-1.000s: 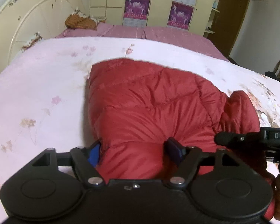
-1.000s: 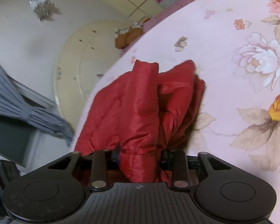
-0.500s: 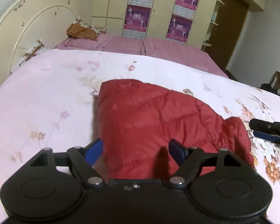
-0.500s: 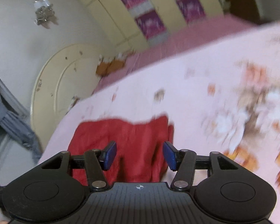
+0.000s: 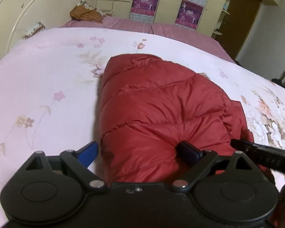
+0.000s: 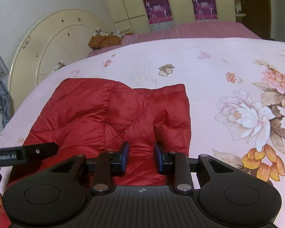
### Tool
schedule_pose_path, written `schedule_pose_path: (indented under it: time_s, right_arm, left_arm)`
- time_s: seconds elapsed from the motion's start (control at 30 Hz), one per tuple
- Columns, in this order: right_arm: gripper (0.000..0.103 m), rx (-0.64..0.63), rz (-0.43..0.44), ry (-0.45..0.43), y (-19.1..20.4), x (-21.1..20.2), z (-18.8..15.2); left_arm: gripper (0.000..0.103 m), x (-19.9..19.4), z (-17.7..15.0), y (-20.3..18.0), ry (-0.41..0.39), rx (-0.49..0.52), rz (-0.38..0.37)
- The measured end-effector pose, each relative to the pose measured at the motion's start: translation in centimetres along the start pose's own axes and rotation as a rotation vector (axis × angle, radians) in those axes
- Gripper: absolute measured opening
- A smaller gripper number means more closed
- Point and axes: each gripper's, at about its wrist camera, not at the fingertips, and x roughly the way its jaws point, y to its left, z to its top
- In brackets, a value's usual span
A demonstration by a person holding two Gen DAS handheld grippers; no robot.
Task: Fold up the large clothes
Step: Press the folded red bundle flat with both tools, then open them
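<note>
Both grippers have dropped the red down jacket (image 5: 161, 114), now a folded bundle on the floral quilt (image 5: 47, 76). Left gripper (image 5: 140, 152) has just opened wide, straddling its near edge; right gripper (image 6: 141, 157) has just narrowed, jaws apart over fabric, pinching nothing. Likely regrasp step: next needs closing on the edge for another fold.

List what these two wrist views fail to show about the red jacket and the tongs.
- Left wrist: the red down jacket's near hem, hidden behind the left tongs.
- Right wrist: whether the right tongs pinch the fabric or only straddle it.
- Both views: sleeves, zipper and collar, folded underneath.
</note>
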Motion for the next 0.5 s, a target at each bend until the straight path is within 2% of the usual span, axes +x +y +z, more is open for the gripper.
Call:
schedule_pose_path:
  time_s: [0.07,0.27,0.5]
  right_arm:
    - [0.028,0.019,0.01,-0.016,0.0,-1.5,0.4]
    - [0.029,-0.04,0.053,-0.078,1.6,-6.7,-0.8]
    - [0.028,-0.11,0.063,-0.047,3.2,-9.5,-4.6]
  left_arm:
    - [0.087,-1.1,-0.2,-0.3,-0.019,0.009,0.002]
    - [0.087,-4.6,-1.8,-0.8,-0.041,0.014,-0.024]
    - [0.087,-7.8,-5.5,-1.1,-0.028,0.015,-0.041]
